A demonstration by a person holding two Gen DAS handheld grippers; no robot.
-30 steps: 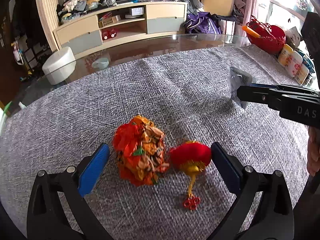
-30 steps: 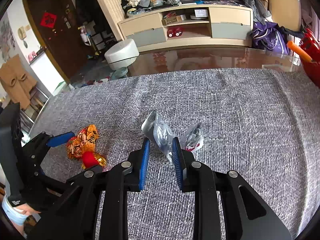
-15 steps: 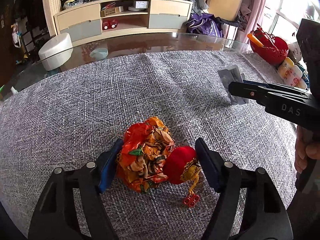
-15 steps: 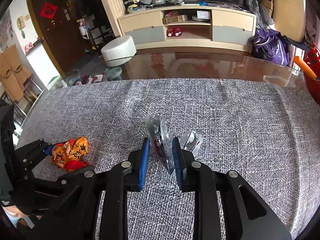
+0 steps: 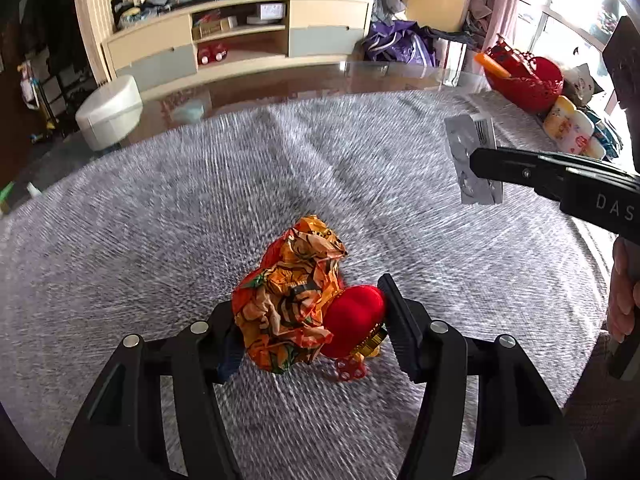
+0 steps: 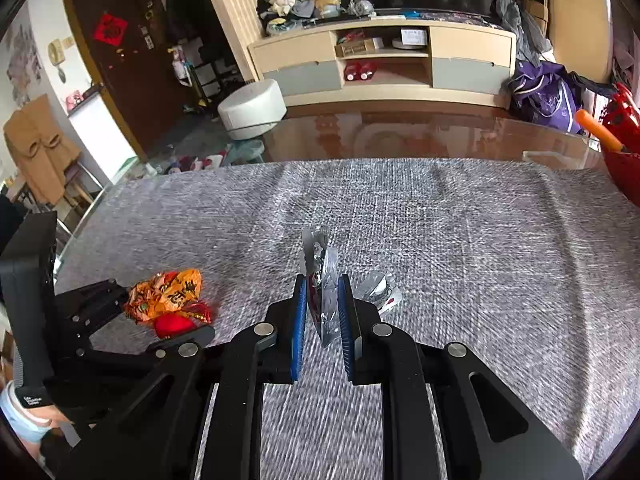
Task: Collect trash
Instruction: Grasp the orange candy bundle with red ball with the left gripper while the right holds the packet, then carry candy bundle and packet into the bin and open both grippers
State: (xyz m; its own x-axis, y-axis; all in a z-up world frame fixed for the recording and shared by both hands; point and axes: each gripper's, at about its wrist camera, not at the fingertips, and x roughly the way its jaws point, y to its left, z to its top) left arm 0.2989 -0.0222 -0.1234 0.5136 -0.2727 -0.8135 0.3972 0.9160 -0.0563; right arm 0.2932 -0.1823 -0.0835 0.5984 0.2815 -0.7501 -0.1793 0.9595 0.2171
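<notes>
My left gripper [image 5: 308,316] is shut on a crumpled orange wrapper [image 5: 292,292] and a small red lantern ornament [image 5: 352,320], held just above the grey tablecloth [image 5: 160,208]. They also show in the right wrist view: the wrapper [image 6: 168,292] and the ornament [image 6: 172,325]. My right gripper [image 6: 323,300] is shut on a silver foil packet [image 6: 320,264], lifted off the cloth; the packet also shows in the left wrist view [image 5: 472,160]. A second crumpled silver wrapper [image 6: 378,290] lies on the cloth just right of the right gripper.
A red basket [image 5: 528,80] and several small bottles [image 5: 568,128] stand at the table's right edge. Bare glass tabletop [image 6: 400,136] lies beyond the cloth. A white stool [image 6: 252,108] and a TV cabinet [image 6: 380,60] stand on the floor behind.
My left gripper closed around the orange wrapper and red ornament and lifted them. My right gripper rose with the silver packet and turned it more upright.
</notes>
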